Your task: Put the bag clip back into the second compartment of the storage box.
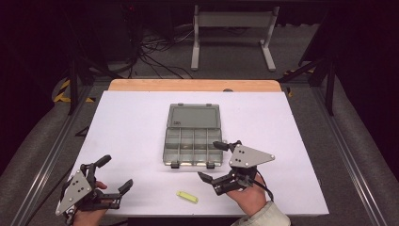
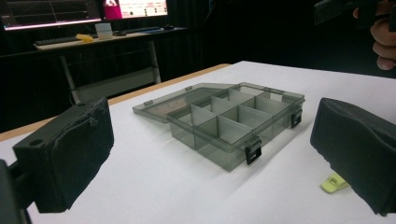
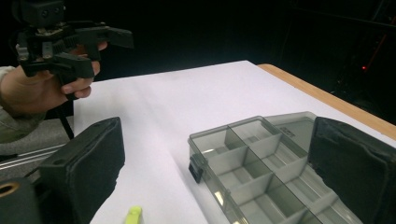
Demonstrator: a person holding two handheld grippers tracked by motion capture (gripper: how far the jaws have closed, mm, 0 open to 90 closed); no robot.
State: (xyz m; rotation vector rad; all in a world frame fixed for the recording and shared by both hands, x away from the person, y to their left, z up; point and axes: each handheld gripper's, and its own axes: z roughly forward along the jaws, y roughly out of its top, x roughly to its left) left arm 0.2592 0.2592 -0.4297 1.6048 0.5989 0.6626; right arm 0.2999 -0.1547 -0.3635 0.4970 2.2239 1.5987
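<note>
High view: saw a grey see-through compartment box [image 1: 193, 147] lying open at the middle of the white table [image 1: 131, 122], lid [image 1: 194, 116] folded flat on the far side, two black latches on the near wall. Found the right gripper [image 1: 213, 161] held just off the box's near right corner, jaws spread wide and clasping nothing, one tip level with the box's right wall, the other lower, near the table's front. Spotted the left gripper [image 1: 116, 173] at the near left corner of the table, well apart from the box, jaws likewise wide apart and bare. Noted a small yellow-green clip [image 1: 187, 197] flat on the table near the front edge, between the two grippers (closer to the right one).

Left gripper view: looked between two padded black jaws standing far apart with nothing between them. Saw the box [image 2: 236, 123] beyond them, dividers upright, compartments looking bare, lid flat behind. Caught the clip [image 2: 334, 183] peeking out beside the right-hand jaw. Glimpsed the right gripper at the top right corner, in a hand [image 2: 385, 44].

Right gripper view: again wide, bare jaws. Saw the box [image 3: 259, 175] close in front, partly behind the right-hand jaw. Found an end of the clip [image 3: 133, 215] at the bottom edge, and the left gripper [image 3: 95, 49] farther off at upper left, open.
</note>
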